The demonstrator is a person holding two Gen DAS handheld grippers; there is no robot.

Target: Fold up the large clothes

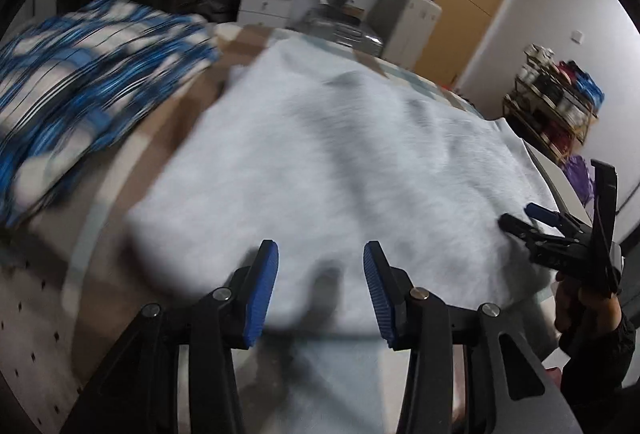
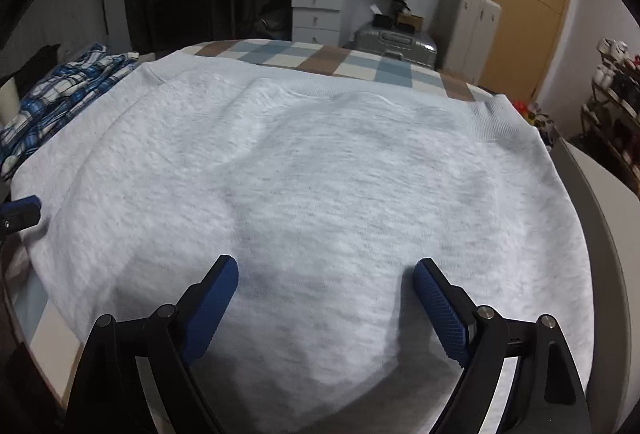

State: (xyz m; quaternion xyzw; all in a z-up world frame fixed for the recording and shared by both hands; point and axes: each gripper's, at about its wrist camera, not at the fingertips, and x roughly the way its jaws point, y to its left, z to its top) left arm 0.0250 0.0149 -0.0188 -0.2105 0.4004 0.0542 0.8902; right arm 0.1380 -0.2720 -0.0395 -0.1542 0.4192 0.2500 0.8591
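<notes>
Fingers of left gripper (image 1: 320, 254) parted, nothing between the blue pads; fingers of right gripper (image 2: 326, 268) spread wide and likewise empty, both poised just above the near edge of the pale grey sweatshirt (image 2: 304, 173). No earlier view for comparison, so release or approach not determinable. Person's hand (image 1: 580, 306) on the right gripper's handle, at the right margin of the left wrist view. Sweatshirt spread flat over the checked bed cover (image 2: 320, 59), ribbed hem toward the far right, a doubled layer along the left side suggesting one side or sleeve already turned in. Judged stage: early to middle; side fold apparently made, further folds into a compact stack not yet made. Left wrist view blurred, details of the near edge uncertain. Blue plaid garment (image 2: 68, 93) heaped beside the sweatshirt at left, unfolded. Beyond the bed: silver suitcase (image 2: 394, 41), white drawer unit (image 2: 316, 13), wooden door (image 2: 528, 1).
</notes>
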